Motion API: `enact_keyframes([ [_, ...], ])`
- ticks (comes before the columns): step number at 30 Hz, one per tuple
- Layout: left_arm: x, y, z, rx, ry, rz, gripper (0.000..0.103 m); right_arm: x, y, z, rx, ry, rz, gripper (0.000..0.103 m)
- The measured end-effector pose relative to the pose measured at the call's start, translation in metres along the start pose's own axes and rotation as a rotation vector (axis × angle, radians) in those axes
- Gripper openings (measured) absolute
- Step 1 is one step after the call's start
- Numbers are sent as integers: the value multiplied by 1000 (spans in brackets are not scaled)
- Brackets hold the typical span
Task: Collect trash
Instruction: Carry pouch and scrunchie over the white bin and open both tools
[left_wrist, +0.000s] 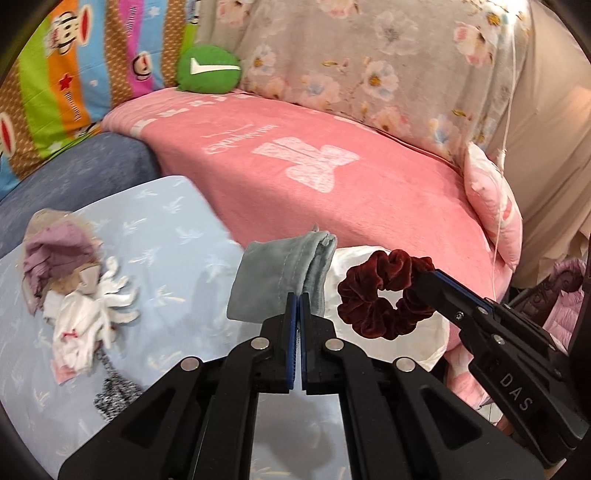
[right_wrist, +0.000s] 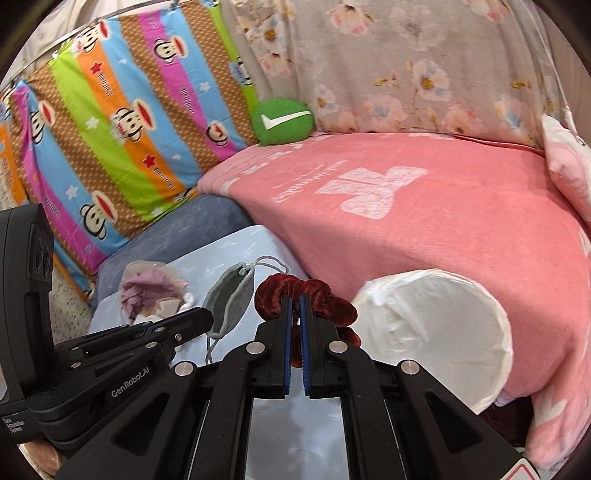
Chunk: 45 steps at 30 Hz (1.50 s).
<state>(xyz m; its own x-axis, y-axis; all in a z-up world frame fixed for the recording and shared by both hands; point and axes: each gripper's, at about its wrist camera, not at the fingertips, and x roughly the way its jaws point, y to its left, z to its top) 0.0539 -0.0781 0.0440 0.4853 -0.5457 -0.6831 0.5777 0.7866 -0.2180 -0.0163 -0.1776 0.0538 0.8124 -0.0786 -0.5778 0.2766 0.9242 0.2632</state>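
Right wrist view: I am pinching the dark red velvet scrunchie (right_wrist: 306, 301) in the right gripper (right_wrist: 295, 310), carrying it near the white-lined bin (right_wrist: 436, 332) on the right for dropping. I am clamping the grey-green cloth pouch (left_wrist: 273, 280) in the left gripper (left_wrist: 298, 306), lifted off the pale blue sheet (left_wrist: 166, 229), likely binning next.

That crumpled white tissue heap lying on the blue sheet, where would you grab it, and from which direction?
Judging by its pose, come down from above onto the raised crumpled middle of the white tissue heap. It lies loose and low on the blue sheet, so a side approach would likely only push it. Both tongs look occupied now: left tongs pinch the grey pouch, right tongs the scrunchie.
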Motion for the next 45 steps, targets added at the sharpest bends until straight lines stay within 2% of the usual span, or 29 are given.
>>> enact_keyframes([
  [10,42,-59,7,97,63,-89,2,-2,-64,2,90,-5,-82,4],
  [15,54,-68,9,99,83,-126,2,-2,-84,1,118,-1,-110,4],
  [18,59,-71,9,93,93,-130,2,1,-91,1,126,5,-120,9],
  [21,63,-71,8,91,103,-100,3,1,-95,2,129,-1,-135,12],
  [23,66,-68,8,83,117,-81,9,1,-95,2,132,-3,-140,19],
  [25,66,-64,7,68,119,-58,29,1,-94,1,128,-2,-141,21],
  [28,61,-58,5,57,97,-29,45,2,-91,1,122,0,-137,21],
  [45,42,-23,-6,3,71,43,45,7,-49,-5,47,31,-85,28],
])
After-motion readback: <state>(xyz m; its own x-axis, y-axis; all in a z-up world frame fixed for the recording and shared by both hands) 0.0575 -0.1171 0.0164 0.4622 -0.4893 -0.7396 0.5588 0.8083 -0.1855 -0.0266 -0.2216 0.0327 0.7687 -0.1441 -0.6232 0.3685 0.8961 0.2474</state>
